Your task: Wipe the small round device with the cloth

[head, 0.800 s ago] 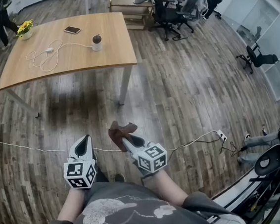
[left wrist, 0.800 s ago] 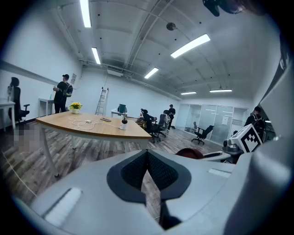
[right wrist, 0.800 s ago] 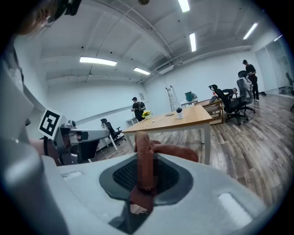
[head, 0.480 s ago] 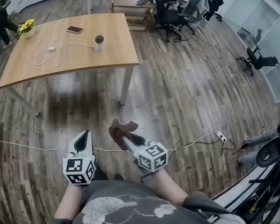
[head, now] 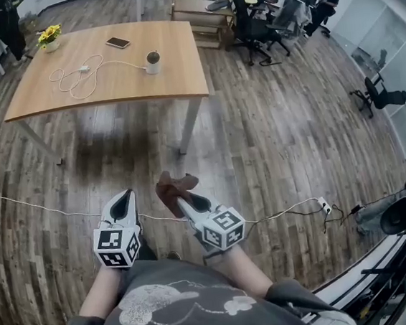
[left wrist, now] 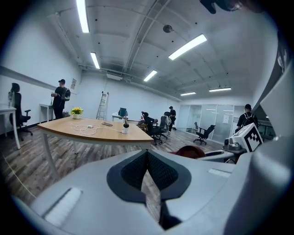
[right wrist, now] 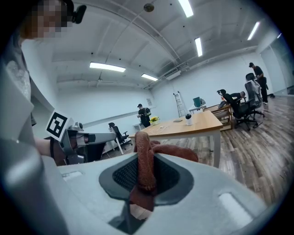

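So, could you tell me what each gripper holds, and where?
The right gripper pinches the cloth by a bunched fold; the left gripper is shut, empty.

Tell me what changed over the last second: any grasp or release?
Only the head view shifted: the wooden table and small white round device sit slightly further right in frame. No grasp or release. The right gripper stays shut on the brown cloth; the left gripper stays shut, empty.
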